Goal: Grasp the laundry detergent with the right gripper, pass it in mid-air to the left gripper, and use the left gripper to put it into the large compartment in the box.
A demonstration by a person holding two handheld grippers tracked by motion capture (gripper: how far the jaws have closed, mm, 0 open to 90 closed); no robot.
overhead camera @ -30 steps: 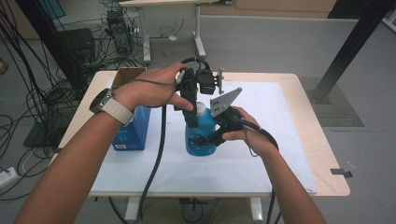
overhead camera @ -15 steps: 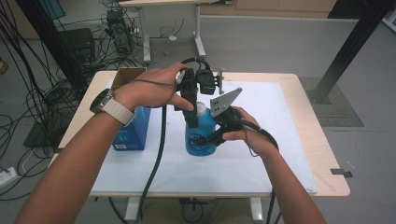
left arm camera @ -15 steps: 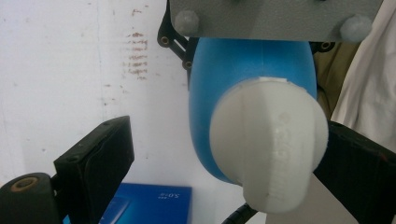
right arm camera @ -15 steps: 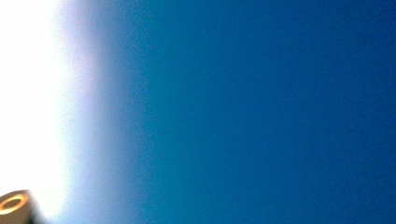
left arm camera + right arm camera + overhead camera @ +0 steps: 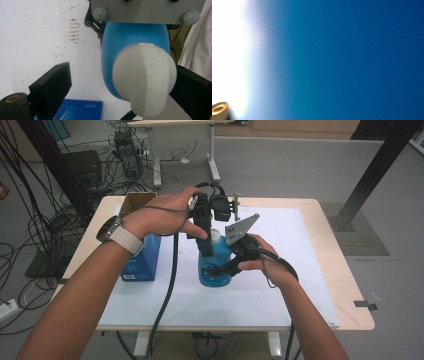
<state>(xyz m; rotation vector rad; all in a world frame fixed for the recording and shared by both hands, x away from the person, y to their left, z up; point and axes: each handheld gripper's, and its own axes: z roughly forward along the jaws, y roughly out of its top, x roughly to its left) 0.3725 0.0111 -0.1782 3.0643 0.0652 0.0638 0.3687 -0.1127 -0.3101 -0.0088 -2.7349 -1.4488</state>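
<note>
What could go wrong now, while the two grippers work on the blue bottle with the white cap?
1. In the left gripper view the jaws are open around the white cap; one seems to touch it, the other stands clear, so closing could push the cap sideways.
2. If the right gripper grips the blue bottle weakly, it might tip toward the blue box.

bare forearms, white watch strap (image 5: 123, 240), black cabled grippers, grey plate (image 5: 239, 228)

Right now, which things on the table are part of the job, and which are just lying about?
In use:
- blue bottle, in right tongs
- its white cap, between open left tongs

Lying about:
- blue box
- cardboard box
</note>
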